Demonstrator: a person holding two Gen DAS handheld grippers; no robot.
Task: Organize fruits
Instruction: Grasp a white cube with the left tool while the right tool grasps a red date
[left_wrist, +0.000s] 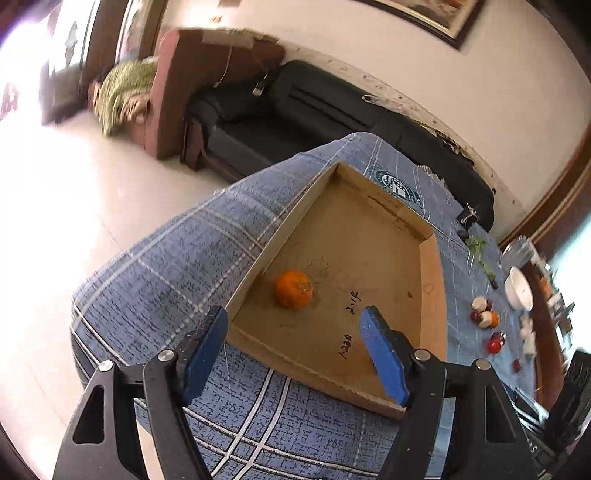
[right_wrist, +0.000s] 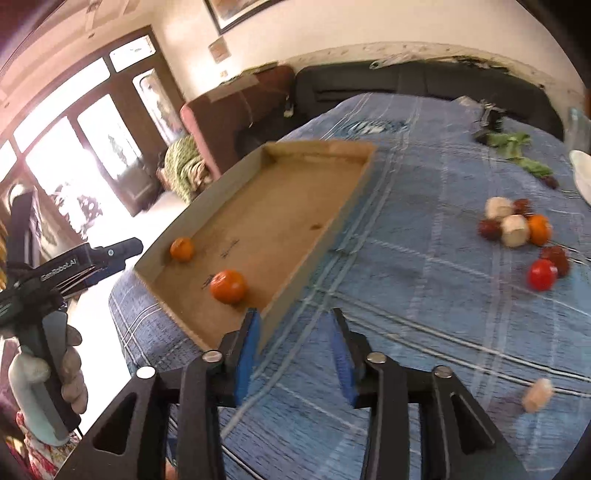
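Box (right_wrist: 258, 218) interior mostly free; two oranges (right_wrist: 228, 286) near front wall.

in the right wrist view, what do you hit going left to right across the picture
left claw → small orange in the cardboard tray → larger orange in the tray → loose fruit cluster on the blue cloth → red tomato

Both tools share one build: black angular arms with triangular cut-outs, round silver screw heads at the pivots, and flat blue pads on the fingers. On the left tongs (left_wrist: 293, 354) the pads look scuffed at the edges. The right tongs (right_wrist: 295, 354) match them. Seen from the right wrist view, the left tool's black body bears white lettering, and the left hand (right_wrist: 72, 373) wears a grey glove around a pale grip.
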